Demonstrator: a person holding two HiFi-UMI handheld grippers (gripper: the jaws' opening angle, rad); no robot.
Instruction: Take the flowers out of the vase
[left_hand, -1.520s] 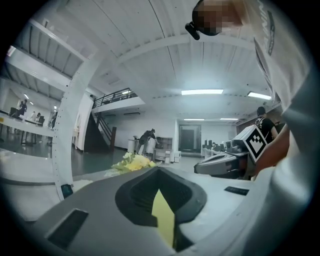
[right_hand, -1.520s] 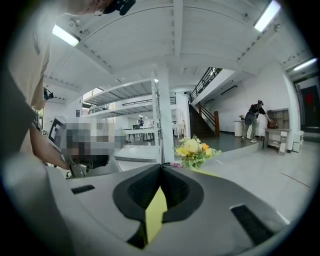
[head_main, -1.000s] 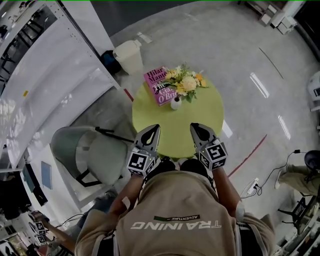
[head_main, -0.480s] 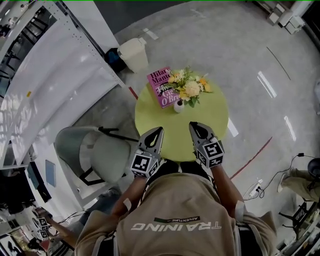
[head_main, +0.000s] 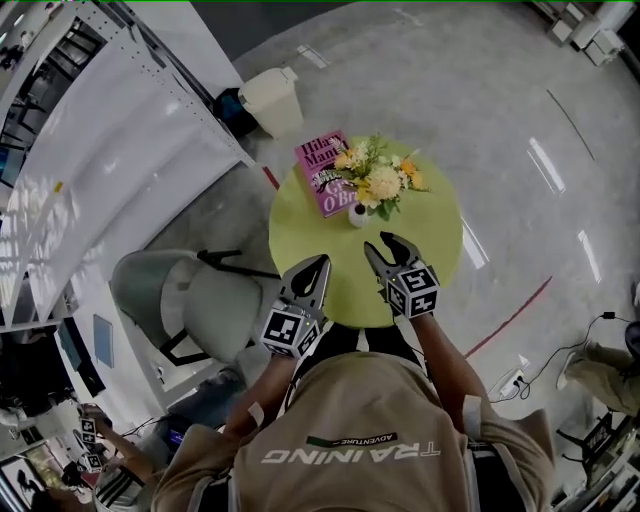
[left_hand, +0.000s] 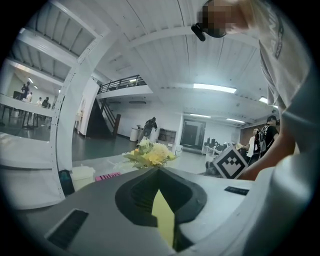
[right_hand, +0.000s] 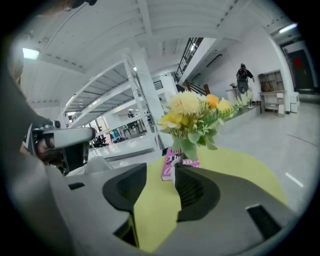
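The flowers (yellow, cream and orange blooms among green leaves) stand upright in a small white vase, seemingly round-bellied, on the green table just beside a pink book.

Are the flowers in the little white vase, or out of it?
In. The flowers rise straight out of the white vase, standing on the green table.
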